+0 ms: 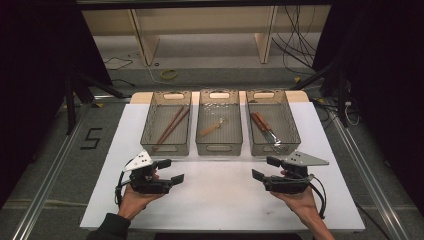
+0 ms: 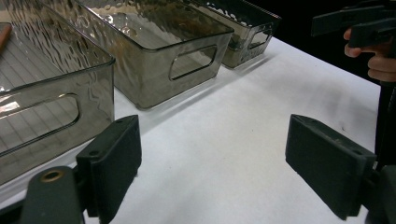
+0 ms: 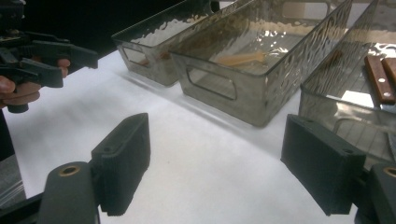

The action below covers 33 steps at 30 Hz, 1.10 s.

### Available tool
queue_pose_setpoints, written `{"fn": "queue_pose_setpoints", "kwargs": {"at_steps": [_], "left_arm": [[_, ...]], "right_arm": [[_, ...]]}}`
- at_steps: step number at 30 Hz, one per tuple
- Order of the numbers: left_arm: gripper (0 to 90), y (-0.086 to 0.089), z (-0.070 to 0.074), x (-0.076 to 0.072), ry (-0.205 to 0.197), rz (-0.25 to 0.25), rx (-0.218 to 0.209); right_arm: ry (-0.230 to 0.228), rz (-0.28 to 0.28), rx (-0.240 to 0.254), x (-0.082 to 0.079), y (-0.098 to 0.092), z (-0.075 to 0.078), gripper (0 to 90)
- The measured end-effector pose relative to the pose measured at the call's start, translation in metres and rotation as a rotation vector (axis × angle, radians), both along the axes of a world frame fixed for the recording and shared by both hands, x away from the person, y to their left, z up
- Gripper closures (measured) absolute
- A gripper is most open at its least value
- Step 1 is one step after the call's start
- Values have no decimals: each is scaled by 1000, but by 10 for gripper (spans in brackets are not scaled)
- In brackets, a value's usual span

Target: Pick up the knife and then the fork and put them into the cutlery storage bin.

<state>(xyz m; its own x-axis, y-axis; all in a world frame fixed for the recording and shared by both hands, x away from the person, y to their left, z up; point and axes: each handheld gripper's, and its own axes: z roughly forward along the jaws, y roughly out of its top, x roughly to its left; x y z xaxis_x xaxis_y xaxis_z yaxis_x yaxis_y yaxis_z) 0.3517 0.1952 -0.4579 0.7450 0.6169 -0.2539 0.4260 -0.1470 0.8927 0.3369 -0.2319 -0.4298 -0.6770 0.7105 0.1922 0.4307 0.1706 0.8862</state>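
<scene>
Resting at the near edge, both grippers sit low over the white worktop (image 1: 220,200), well apart from each other and short of the three smoked plastic bins.

Left bin (image 1: 166,122): holds a pair of chopsticks (image 1: 171,126) lying diagonally. Middle bin (image 1: 219,122): holds a small wooden spoon (image 1: 214,127). Right bin (image 1: 272,122): holds wood-handled knives (image 1: 264,127), blades toward the near wall.

Left gripper (image 1: 170,171): released, jaws spread wide, nothing between them. Right gripper (image 1: 263,168): likewise released and empty.

Risks, as judged:
1. The bins are light and unsecured on a smooth sheet; a jaw catching a near wall or handle slot would likely shove a bin or tip it.
2. The bin walls are tall and the items lie flat on the floor; a steep reach could pinch the bin bottom and miss the item.
3. Chopsticks are thin and paired; closing on one may roll the other away.
4. Knives gripped by the blade could slip.
</scene>
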Motion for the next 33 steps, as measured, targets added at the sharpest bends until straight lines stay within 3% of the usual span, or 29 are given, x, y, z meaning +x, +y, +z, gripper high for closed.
{"fn": "queue_pose_setpoints", "kwargs": {"at_steps": [14, 33], "left_arm": [[178, -1, 0, -1, 7, -23, 10], [177, 0, 0, -1, 9, -15, 1]], "right_arm": [[9, -8, 16, -15, -9, -15, 239], [3, -18, 12, -15, -12, -18, 239]]}}
